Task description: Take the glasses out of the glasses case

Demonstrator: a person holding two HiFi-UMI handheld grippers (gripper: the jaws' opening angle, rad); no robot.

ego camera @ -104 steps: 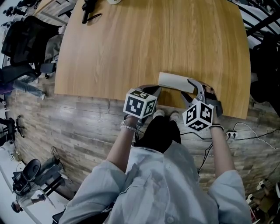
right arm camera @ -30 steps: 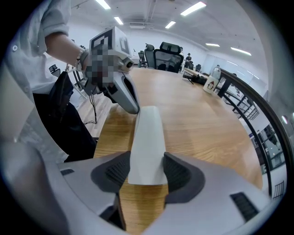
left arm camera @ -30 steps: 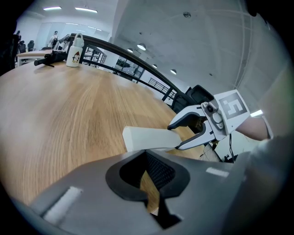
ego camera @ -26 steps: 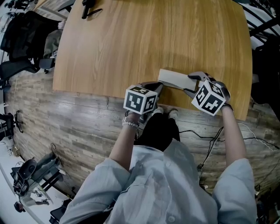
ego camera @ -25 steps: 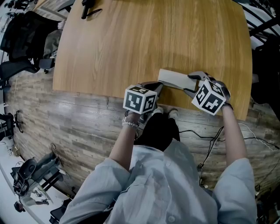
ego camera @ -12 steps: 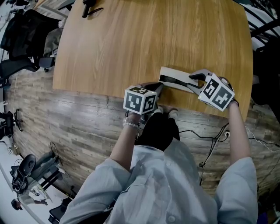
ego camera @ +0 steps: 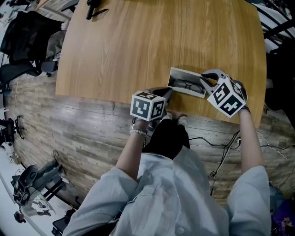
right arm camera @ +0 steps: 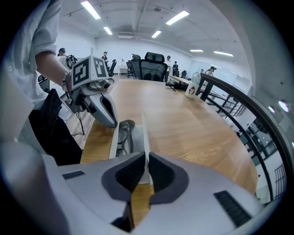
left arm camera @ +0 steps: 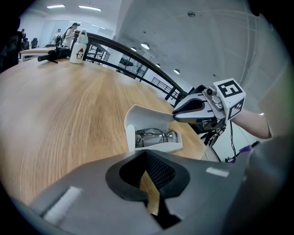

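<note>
The glasses case (left arm camera: 143,117) lies open on the wooden table (ego camera: 138,46), close to the near edge and on the person's right side. Its white lid is tipped up, and the glasses (left arm camera: 156,136) lie folded in the tray. The tray's front wall hides their lower rims.

The right gripper (right arm camera: 147,160) has just been closing its 2 jaws, and they now pinch the thin edge of the lid. From above, that gripper covers the right end of the case.

The left gripper (left arm camera: 147,156) sits just short of the case's left end. Its jaws are together with nothing in them, and only a sliver of tabletop shows behind the pads.

Each gripper carries a cube (ego camera: 147,107) of black-and-white square markers, patterns rather than words.

Far along the table stands a white cup (right arm camera: 191,90) with a small cartoon figure. Any lettering on it is too small to read. A black object (ego camera: 94,11) at the far left corner is cut off by the frame, and I cannot tell what it is.
</note>
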